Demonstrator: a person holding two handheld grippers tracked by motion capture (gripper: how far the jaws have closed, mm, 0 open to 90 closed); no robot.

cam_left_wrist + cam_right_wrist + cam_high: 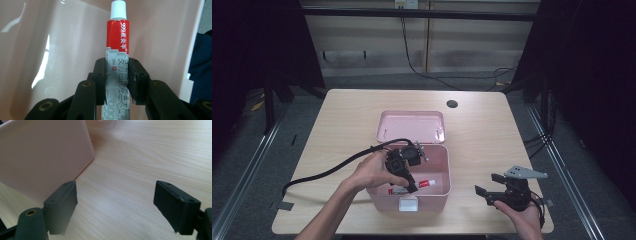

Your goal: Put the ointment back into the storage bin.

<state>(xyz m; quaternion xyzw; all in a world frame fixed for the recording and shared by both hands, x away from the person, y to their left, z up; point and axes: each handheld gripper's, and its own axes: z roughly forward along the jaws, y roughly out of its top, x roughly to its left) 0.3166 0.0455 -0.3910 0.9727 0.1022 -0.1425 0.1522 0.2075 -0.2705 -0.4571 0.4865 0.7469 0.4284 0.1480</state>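
A: Left gripper (117, 82) clenched on the ointment tube (117, 47), tube low inside the pink box (439, 197). Right gripper (116, 205) spread wide, nothing between, over the table (140, 160).

B: Risk, likely: slick tube twists in the pads, snags the box wall on release.

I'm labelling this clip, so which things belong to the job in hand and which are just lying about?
In the job:
- tube, clamped in the left gripper
- pink box
- its open lid

Lying about:
- right gripper, fingers apart, idle over the table
- cables on the floor
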